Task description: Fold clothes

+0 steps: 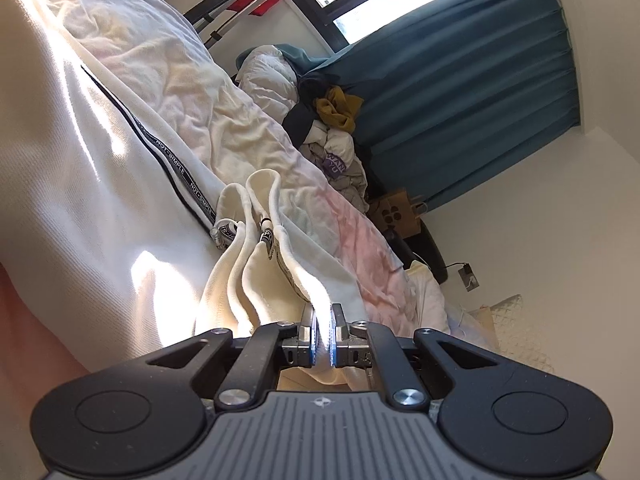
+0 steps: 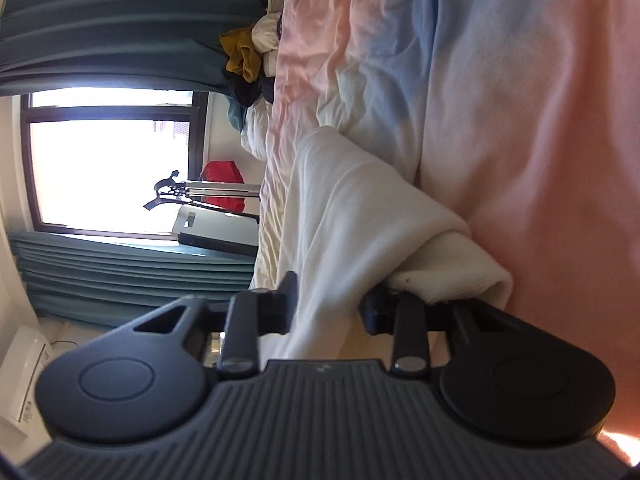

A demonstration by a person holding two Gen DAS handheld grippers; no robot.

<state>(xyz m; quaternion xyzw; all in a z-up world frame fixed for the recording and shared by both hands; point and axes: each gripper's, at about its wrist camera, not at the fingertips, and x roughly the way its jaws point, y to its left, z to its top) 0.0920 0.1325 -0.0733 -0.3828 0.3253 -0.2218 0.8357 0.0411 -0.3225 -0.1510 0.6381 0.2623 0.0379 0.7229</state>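
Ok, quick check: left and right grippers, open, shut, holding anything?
Left gripper: shut on the white hoodie edge.
Right gripper: jaws look apart, white cloth between them; grip cannot be told.

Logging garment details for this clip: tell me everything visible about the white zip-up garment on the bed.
The white zip-up garment is a ribbed, cream-white knit with a dark zipper tape printed NOT-SIMPLE and a toggled drawcord. It lies bunched on the pastel bed sheet, sunlit. The left tool pinches a folded edge; the right tool has cloth between its fingers.
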